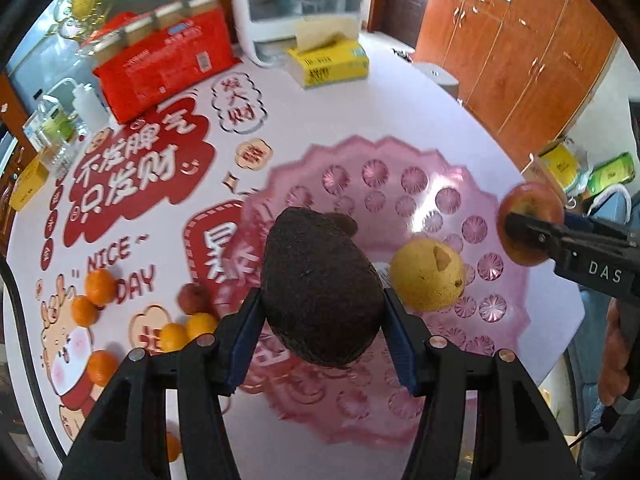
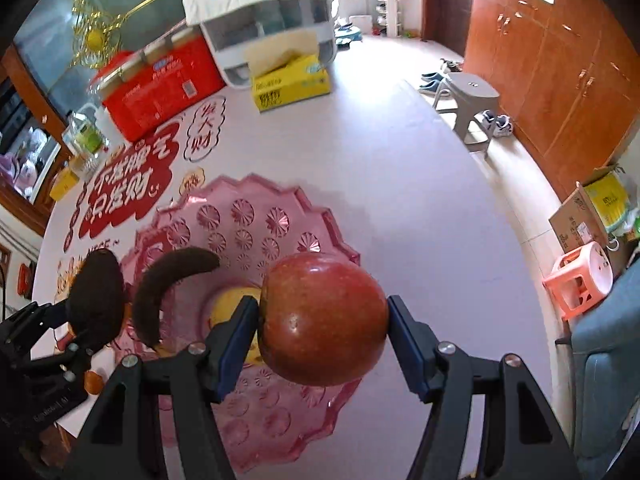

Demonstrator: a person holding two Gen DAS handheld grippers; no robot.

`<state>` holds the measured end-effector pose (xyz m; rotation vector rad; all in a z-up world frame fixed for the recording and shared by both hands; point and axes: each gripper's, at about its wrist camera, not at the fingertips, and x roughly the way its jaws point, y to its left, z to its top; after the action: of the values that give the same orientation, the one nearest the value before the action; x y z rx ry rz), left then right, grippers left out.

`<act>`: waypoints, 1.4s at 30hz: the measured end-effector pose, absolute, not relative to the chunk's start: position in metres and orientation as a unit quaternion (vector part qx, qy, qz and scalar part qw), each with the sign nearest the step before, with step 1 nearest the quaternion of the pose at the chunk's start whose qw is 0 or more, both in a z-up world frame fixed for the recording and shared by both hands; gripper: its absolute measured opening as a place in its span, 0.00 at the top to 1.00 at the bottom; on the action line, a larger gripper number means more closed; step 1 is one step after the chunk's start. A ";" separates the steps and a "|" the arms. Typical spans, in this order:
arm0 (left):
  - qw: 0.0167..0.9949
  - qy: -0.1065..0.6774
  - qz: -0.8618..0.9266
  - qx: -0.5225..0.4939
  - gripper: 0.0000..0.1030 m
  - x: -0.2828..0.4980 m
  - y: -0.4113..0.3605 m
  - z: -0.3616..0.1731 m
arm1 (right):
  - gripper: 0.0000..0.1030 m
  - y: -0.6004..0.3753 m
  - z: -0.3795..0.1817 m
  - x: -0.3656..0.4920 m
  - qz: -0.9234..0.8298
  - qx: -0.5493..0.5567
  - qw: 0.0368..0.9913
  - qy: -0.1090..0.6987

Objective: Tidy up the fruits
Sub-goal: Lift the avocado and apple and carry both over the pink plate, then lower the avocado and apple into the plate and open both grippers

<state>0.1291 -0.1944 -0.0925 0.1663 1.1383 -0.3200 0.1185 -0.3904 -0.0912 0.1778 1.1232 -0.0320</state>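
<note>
Left tongs clamped on dark avocado above pink glass bowl, right tongs clamped on red apple over bowl's rim, yellow pear inside bowl, tangerines on bench beside it.

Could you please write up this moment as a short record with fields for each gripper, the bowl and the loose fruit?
left gripper: shut on the avocado, held above the pink bowl
right gripper: shut on the apple, held over the bowl's right side
bowl: pink, patterned, on the table; holds a yellow fruit and a dark curved fruit
loose fruit: several oranges and one small reddish fruit on the table left of the bowl
</note>
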 end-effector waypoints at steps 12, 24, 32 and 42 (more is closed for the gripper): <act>0.822 0.545 -0.129 0.106 0.45 0.140 -0.224 -0.137 | 0.36 -0.358 -0.136 0.173 0.043 0.034 0.841 0.538; 0.825 0.537 -0.125 0.123 0.44 0.138 -0.231 -0.140 | 0.35 -0.355 -0.134 0.182 0.083 0.045 0.849 0.520; 0.834 0.527 -0.135 0.096 0.39 0.131 -0.219 -0.122 | 0.35 -0.356 -0.119 0.171 0.092 0.057 0.853 0.510; 0.849 0.510 -0.125 0.063 0.38 0.116 -0.178 -0.086 | 0.35 -0.361 -0.085 0.135 0.085 0.083 0.871 0.476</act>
<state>0.1157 -0.1784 -0.0855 0.1335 1.0748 -0.2640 0.1350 -0.3608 -0.0851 0.1725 0.9958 0.1778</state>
